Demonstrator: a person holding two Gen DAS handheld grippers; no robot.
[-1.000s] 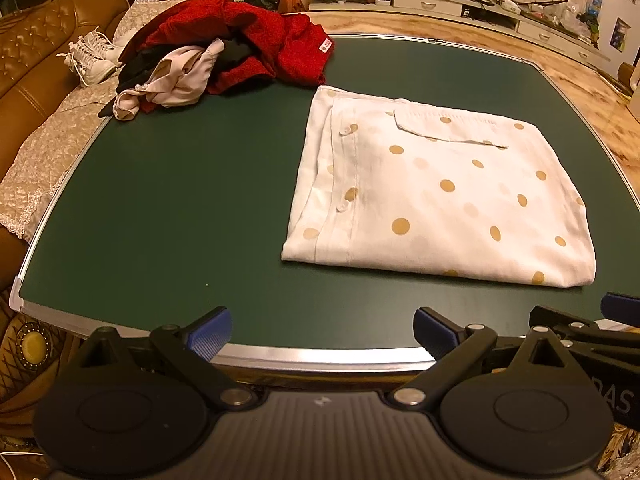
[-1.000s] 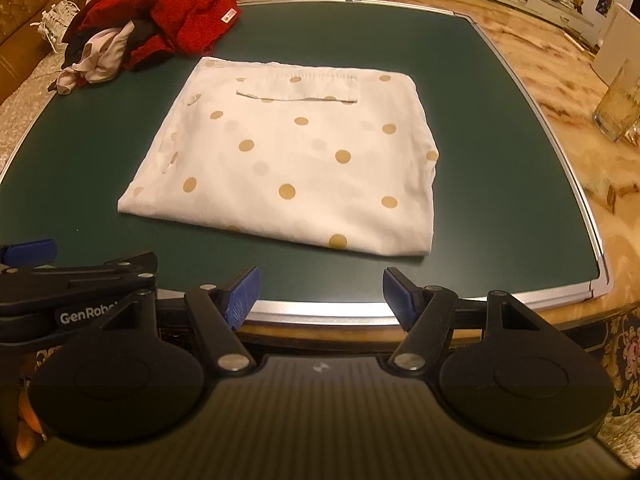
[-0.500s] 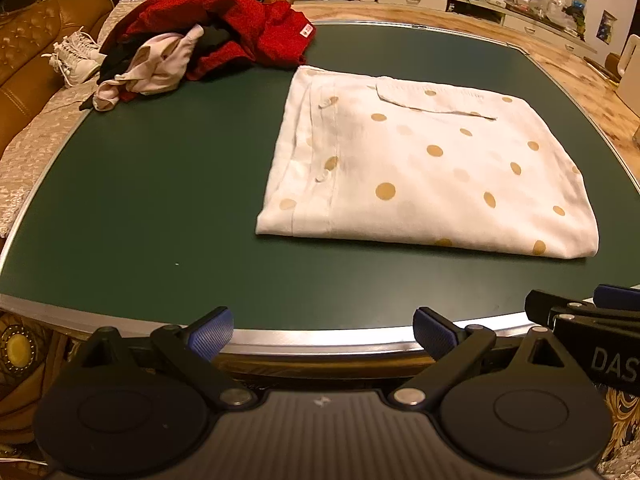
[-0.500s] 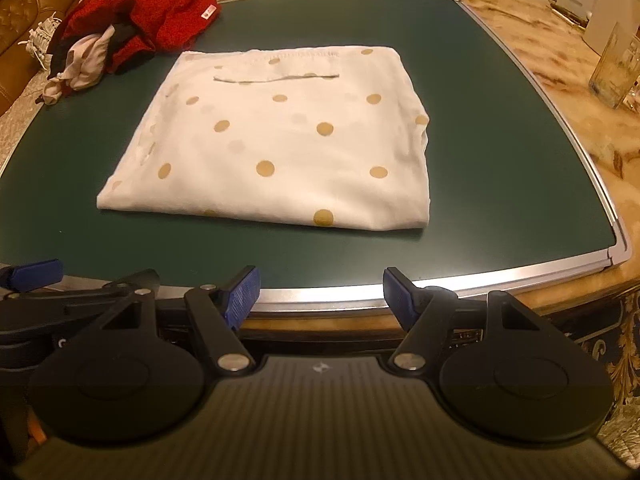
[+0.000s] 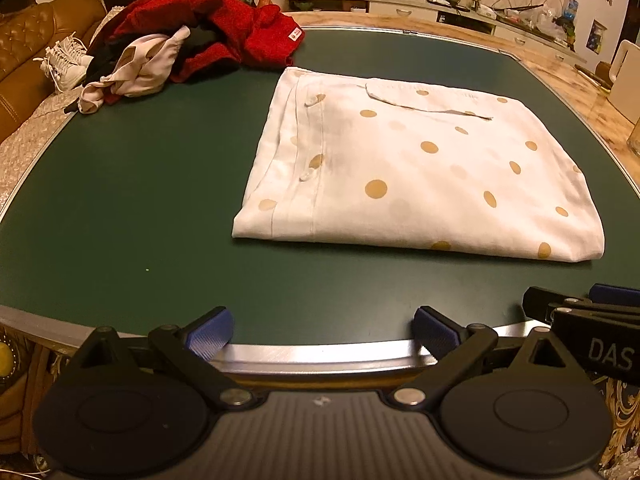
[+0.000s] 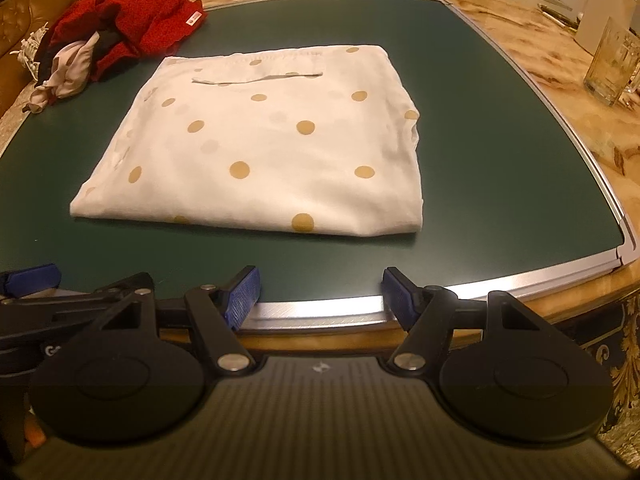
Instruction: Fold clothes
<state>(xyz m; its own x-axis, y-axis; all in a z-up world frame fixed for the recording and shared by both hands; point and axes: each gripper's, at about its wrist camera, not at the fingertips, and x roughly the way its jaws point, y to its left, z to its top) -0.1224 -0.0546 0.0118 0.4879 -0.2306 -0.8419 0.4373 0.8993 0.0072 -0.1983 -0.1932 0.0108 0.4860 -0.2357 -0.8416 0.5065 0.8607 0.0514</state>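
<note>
Folded white polka-dot shirt lies flat on the green table, ahead of both my tongs and touching neither. My left gripper and right gripper hang over the table's near metal edge, jaws apart, nothing between them. A heap of red and pink clothes sits at the far left corner, beside a brown sofa; a glass mug stands off to the right. Compared with a second ago, both cameras sit lower and the shirt looms larger.
</note>
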